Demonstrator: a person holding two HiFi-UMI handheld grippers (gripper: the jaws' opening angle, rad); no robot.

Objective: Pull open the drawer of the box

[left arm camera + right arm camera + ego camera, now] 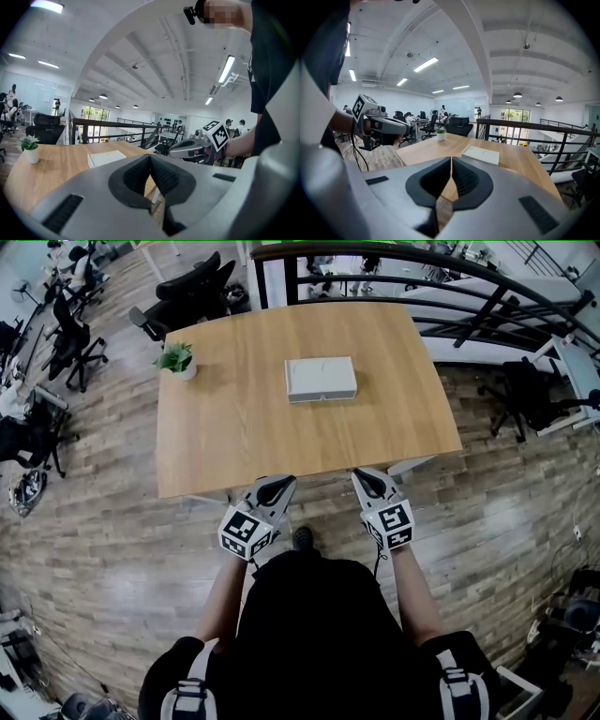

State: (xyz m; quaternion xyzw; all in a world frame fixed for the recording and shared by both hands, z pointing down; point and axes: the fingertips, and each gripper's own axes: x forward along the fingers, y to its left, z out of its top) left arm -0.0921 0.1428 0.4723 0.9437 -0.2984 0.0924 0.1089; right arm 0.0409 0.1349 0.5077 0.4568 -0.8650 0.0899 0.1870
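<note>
Head view leaves the box (321,379) drawer indistinct; left tool (279,484) and right tool (366,477) are closed, empty.

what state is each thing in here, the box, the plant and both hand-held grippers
white box: closed, flat on the table, untouched
potted plant: upright, near the table's far left corner
left hand-held gripper: jaws shut, empty, by the near edge
right hand-held gripper: jaws shut, empty, by the near edge
</note>
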